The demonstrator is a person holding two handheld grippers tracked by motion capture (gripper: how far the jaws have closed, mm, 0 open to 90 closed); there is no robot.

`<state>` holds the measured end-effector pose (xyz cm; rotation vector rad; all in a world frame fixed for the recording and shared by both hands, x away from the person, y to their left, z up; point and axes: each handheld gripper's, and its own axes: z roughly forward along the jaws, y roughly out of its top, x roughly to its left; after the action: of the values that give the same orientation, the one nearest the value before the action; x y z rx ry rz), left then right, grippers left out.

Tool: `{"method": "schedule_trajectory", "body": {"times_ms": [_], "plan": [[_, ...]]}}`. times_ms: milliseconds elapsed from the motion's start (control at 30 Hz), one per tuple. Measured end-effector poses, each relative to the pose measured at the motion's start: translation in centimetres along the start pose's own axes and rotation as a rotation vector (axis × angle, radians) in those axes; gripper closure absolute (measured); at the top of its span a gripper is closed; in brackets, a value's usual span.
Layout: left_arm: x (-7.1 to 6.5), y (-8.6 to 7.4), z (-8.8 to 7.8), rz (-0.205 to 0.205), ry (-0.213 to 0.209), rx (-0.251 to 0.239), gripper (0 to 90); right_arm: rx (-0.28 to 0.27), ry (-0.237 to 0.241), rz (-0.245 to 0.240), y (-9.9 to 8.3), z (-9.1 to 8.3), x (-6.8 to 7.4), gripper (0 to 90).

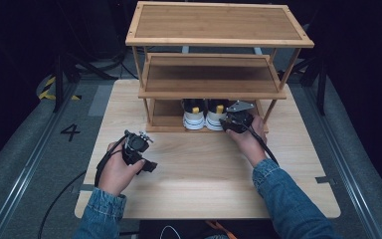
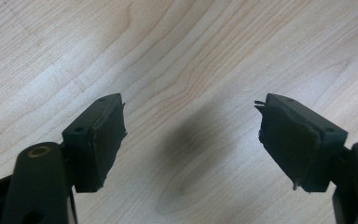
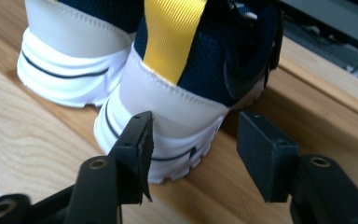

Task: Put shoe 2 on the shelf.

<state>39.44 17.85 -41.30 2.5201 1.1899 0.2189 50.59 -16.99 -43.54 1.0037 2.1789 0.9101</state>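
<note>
- A three-tier wooden shoe rack (image 1: 219, 22) stands at the far middle of the tabletop (image 1: 204, 184). Its middle shelf hides most of the bottom tier from the high view.
- A pair of sneakers sits on the bottom tier with heels toward the person. From above only the white heels and yellow pull tabs show: the left sneaker (image 1: 194, 118) and the right sneaker (image 1: 215, 117) side by side, just about touching.
- The right hand-held gripper (image 1: 227, 124) is at the rack's front edge, just beside the right sneaker's heel, and its jaw tips are hard to make out from above.
- In the right gripper view, the right hand-held gripper (image 3: 193, 140) is spread, its jaws either side of the white heel of the nearer sneaker (image 3: 168, 107), with no clear contact. The navy upper and yellow tab (image 3: 172, 32) are cut off at the top, and the other sneaker (image 3: 70, 60) shows only its heel.
- The left hand-held gripper (image 1: 149, 166) rests low over the near left of the tabletop, well apart from the rack.
- In its own view the left hand-held gripper (image 2: 191, 135) is spread wide over bare wood (image 2: 177, 56), with nothing between the worn pads (image 2: 107, 140).
</note>
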Motion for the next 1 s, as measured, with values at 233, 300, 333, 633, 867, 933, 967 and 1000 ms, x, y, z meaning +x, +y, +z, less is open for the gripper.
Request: {"method": "schedule_trajectory", "body": {"times_ms": [233,300,333,633,867,933,967,1000], "plan": [[0.0,0.1,0.1,0.003,-0.002,0.0,22.9,-0.002,0.056,0.017,0.4,-1.9,0.5,49.5],[-0.1,0.1,0.0,0.0,-0.001,-0.001,22.9,-0.008,0.076,0.014,0.6,-2.9,0.7,49.0],[-0.1,0.1,0.0,-0.005,-0.002,-0.001,22.9,-0.005,0.084,0.011,0.7,-3.3,0.7,48.8],[-0.1,0.2,-0.1,-0.001,-0.002,-0.002,22.9,-0.053,0.124,0.031,0.5,-7.4,-0.4,48.7],[1.0,-0.4,-1.1,-0.038,0.002,-0.037,22.6,-0.053,0.165,0.076,-0.2,-9.6,-2.2,48.3],[1.4,-0.5,-1.4,-0.044,0.005,-0.042,22.5,-0.044,0.173,0.072,-0.6,-10.1,-2.6,47.9],[1.5,-0.5,-1.5,-0.046,0.004,-0.047,22.4,-0.039,0.179,0.073,-0.9,-10.4,-2.8,47.6],[1.6,-0.5,-1.5,-0.046,0.001,-0.049,22.4,-0.035,0.182,0.076,-1.1,-10.7,-2.9,47.3]]}}
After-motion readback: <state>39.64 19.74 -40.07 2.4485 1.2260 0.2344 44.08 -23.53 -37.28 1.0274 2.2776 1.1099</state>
